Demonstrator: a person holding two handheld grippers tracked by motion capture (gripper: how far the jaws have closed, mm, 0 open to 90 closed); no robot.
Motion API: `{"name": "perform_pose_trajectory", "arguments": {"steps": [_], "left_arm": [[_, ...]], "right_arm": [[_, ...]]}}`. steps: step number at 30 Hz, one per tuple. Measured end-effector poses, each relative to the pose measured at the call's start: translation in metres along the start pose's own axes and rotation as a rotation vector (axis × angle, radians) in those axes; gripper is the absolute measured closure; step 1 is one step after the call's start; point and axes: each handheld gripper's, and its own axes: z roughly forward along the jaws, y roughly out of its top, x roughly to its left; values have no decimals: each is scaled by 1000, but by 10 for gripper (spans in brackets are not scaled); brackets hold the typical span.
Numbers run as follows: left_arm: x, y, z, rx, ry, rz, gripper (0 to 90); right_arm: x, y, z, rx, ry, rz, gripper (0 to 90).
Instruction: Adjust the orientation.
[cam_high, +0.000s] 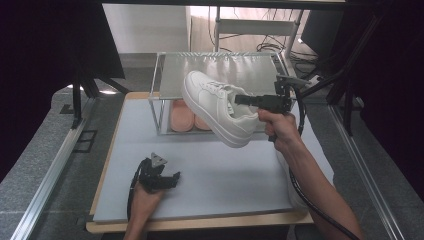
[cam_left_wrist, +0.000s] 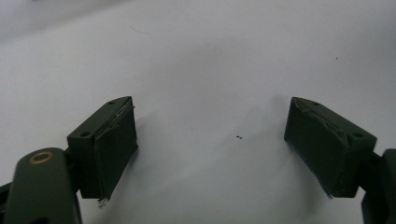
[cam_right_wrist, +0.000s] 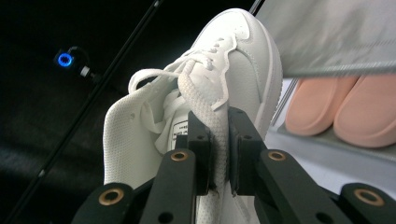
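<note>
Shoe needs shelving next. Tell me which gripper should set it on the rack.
Right. The right gripper is shut on the white sneaker, held up at the rack. The left gripper rests open, low on the table.

No legible text

You can see a printed label (cam_right_wrist: 180, 127) inside the white sneaker (cam_right_wrist: 233, 70), but its lettering is too small to read.

Dim, dark-edged high view with window glare behind; soft blur and faint shadows on the pale table (cam_high: 210, 175).
</note>
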Motion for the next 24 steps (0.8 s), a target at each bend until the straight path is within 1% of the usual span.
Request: {"name": "perform_pose_trajectory", "arguments": {"steps": [5,11,14,20,22,24], "left_arm": [[0,0,0,0,0,0,169],[0,0,0,-4,0,-2,169],[0,0,0,-4,0,-3,169],[0,0,0,-4,1,-2,169],[0,0,0,-4,1,-2,169],[0,0,0,-4,1,-2,169]], "right_arm": [[-6,11,5,-42,-41,16,819],[-11,26,12,-89,-116,24,818],[-14,31,16,-111,-144,27,818],[-22,40,27,-138,-205,39,817],[-23,42,30,-145,-211,46,816],[-23,45,34,-148,-226,42,814]]}}
